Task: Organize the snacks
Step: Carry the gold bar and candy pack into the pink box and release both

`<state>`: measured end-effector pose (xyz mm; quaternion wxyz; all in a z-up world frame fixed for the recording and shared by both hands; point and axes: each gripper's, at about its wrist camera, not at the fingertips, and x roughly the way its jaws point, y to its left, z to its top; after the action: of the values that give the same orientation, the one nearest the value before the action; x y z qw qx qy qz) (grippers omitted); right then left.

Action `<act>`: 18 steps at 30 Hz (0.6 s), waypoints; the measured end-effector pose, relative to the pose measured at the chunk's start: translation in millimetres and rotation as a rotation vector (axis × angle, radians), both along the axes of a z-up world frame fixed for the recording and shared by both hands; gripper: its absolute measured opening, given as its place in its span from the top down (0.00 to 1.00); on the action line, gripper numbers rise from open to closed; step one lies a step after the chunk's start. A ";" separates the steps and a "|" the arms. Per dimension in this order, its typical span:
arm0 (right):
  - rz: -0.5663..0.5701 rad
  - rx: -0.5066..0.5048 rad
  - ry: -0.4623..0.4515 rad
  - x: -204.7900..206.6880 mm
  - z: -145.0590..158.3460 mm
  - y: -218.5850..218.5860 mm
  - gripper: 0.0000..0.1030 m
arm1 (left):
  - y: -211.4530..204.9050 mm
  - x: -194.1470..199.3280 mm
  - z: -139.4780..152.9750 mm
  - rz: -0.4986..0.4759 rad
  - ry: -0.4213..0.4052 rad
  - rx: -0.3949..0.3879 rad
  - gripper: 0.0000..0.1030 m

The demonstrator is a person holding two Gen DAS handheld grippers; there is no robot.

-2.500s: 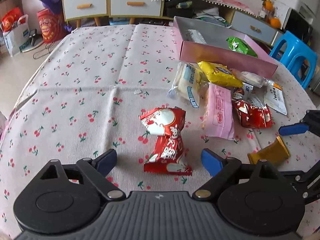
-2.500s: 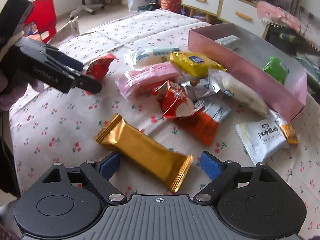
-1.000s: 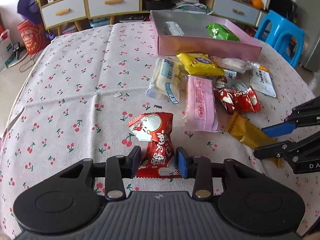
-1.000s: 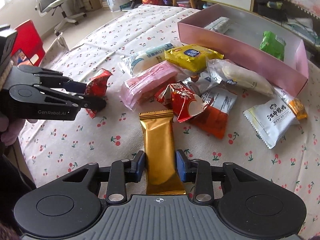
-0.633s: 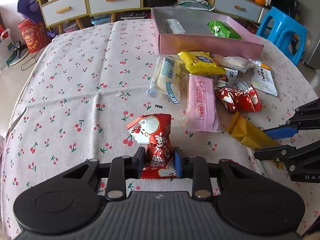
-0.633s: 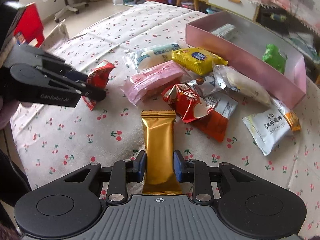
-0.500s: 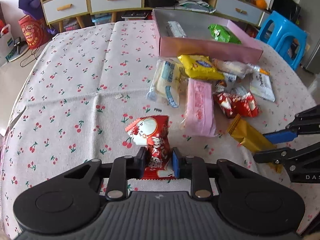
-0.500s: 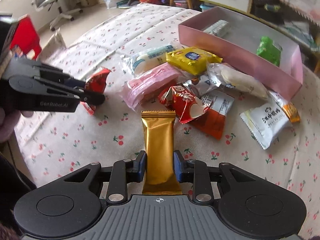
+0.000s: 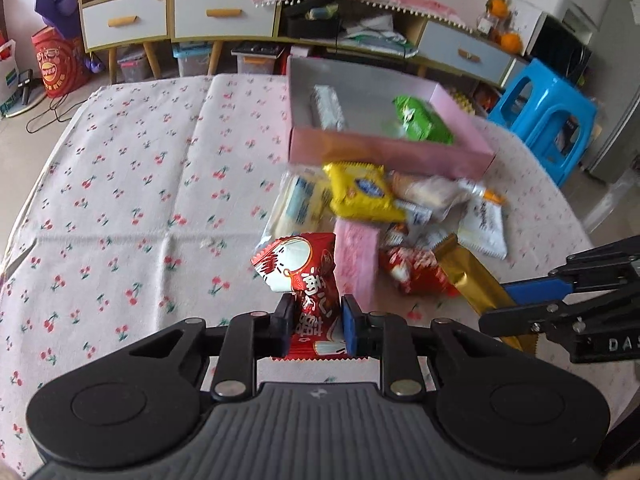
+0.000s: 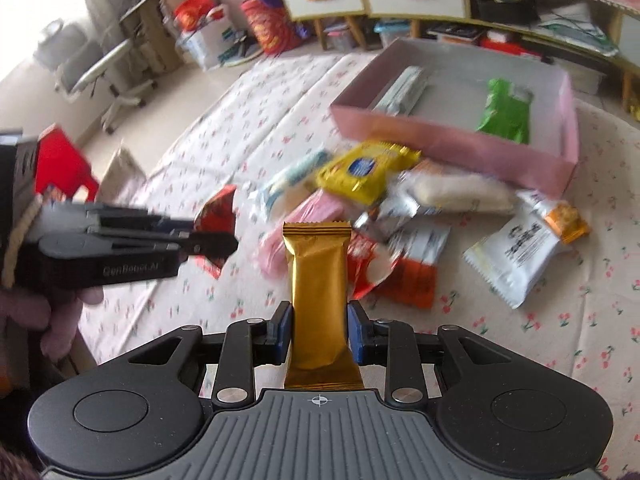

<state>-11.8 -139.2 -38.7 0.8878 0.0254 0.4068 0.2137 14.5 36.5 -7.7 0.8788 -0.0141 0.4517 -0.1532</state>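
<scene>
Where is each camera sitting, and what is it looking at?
Left wrist view: sits on the left hand-held gripper, looking across the table at the pink box; its fingers pinch a red snack.
Right wrist view: sits on the right hand-held gripper, facing the same pile; it pinches a gold bar.
Both show the pink box, the yellow packet and each other's gripper.

Box [image 9: 384, 152] behind snack pile [image 9: 384, 216]; two packets [image 9: 420, 120] inside box.

Both grippers' jaws clamped tight.
</scene>
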 end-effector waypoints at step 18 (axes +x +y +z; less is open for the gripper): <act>-0.322 0.235 -0.026 72.9 30.2 -85.7 0.73 | -53.9 53.9 16.3 0.029 -0.042 -0.151 0.79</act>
<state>61.1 -224.9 -8.6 0.9066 0.1908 0.3584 0.1151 68.4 -17.4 8.6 0.8865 -0.0836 0.4203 -0.1744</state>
